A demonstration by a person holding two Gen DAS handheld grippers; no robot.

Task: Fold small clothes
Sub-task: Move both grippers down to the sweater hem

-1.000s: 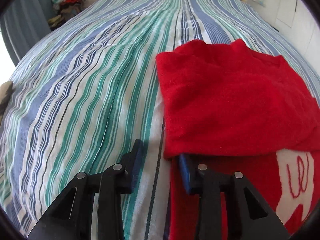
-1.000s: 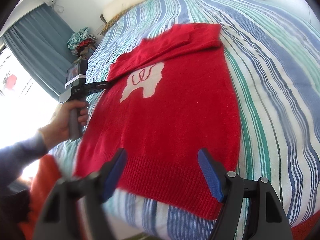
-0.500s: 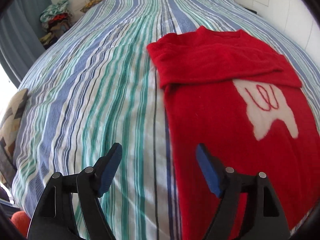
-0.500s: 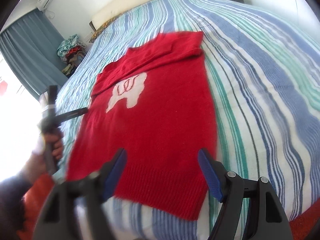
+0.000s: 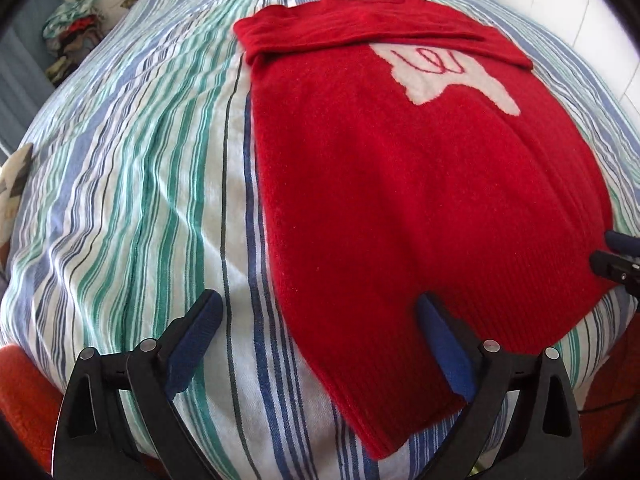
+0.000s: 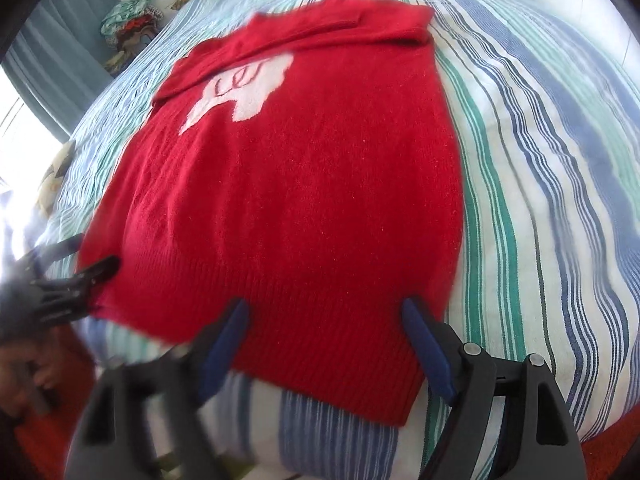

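Left gripper (image 5: pixel 316 334): jaws spread wide, nothing between them; hovers at the near hem, straddling the sweater's 7 o'clock corner, one finger over bare sheet, the other over the ribbing.

Right gripper (image 6: pixel 326 338): also wide, empty; poised over the hem toward its 5 o'clock corner. View is motion-blurred, so contact with the cloth cannot be told.

Red sweater (image 5: pixel 420 184): lies flat, front up, on the striped bedsheet (image 5: pixel 132 168), hem toward the grippers at 6 o'clock, neck at 12 o'clock.

Handling, judged: soft knit, light, limp; will sag and stretch between two holds, and clings a little to the cotton sheet. Not fragile. The ribbed hem (image 6: pixel 320 344) looks thicker and firmer, so likely the best hold: pinch both layers at each bottom corner.

Appearance: bright red, slightly fuzzy; white motif (image 5: pixel 448 76) with red looped stitching on the chest; sleeves folded across the top, partly covering the motif.
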